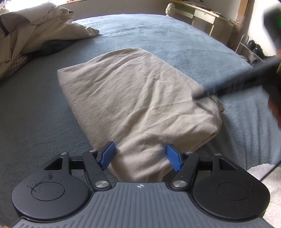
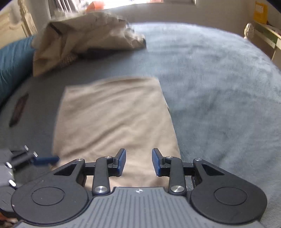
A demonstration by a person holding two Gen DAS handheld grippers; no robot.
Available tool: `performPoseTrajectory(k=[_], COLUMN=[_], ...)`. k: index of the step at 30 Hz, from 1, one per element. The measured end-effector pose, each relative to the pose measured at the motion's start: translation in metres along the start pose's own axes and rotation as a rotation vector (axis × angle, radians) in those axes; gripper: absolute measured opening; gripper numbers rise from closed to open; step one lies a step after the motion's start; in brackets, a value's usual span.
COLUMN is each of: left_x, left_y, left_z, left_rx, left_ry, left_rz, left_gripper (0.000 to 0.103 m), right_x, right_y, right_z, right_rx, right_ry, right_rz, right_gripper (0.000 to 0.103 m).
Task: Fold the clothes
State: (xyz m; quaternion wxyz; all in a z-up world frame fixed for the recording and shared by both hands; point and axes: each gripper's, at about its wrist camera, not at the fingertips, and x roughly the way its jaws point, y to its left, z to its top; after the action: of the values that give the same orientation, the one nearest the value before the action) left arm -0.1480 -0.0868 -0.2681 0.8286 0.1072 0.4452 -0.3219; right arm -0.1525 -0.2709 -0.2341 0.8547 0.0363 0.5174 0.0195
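folded cloth (image 1: 137, 98): plain beige | blanket (image 1: 158, 35) under it: grey-blue | clothes pile (image 1: 35, 29) beyond cloth: beige, dark stripe | gripper pads (image 1: 108, 154): blue | pillow (image 2: 12, 64) beside pile: teal

No text, label or number can be read; the yellow box (image 2: 260, 12) beyond the bed carries only blurred print.

A home bedroom: a wide bed under a blue-grey blanket (image 1: 158, 35) (a heap of beige clothes (image 1: 35, 31) at its far side), a pale wooden desk (image 1: 203, 15) and shoes (image 1: 254, 48) along the wall.
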Motion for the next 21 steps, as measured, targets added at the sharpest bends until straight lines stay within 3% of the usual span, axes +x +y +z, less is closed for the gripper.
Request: performPoseTrajectory(k=[6, 14, 18, 21], left_x=[-0.011, -0.026, -0.004, 0.017], left_y=[0.008, 0.007, 0.005, 0.01], left_z=[0.011, 0.04, 0.049, 0.045], left_rx=[-0.042, -0.037, -0.043, -0.073], left_ry=[0.001, -0.082, -0.041, 0.043], left_rz=[-0.016, -0.021, 0.012, 0.035], left_gripper=[0.065, 0.065, 0.064, 0.063], right_x=[0.011, 0.01, 0.01, 0.01], right_y=[-0.008, -0.007, -0.008, -0.009], right_z=[-0.014, -0.015, -0.015, -0.014], right_rx=[0.045, 0.043, 0.045, 0.049], right_ry=[-0.007, -0.011, -0.008, -0.007], right_rz=[0.023, 0.027, 0.032, 0.037], right_gripper=[0.035, 0.036, 0.036, 0.036])
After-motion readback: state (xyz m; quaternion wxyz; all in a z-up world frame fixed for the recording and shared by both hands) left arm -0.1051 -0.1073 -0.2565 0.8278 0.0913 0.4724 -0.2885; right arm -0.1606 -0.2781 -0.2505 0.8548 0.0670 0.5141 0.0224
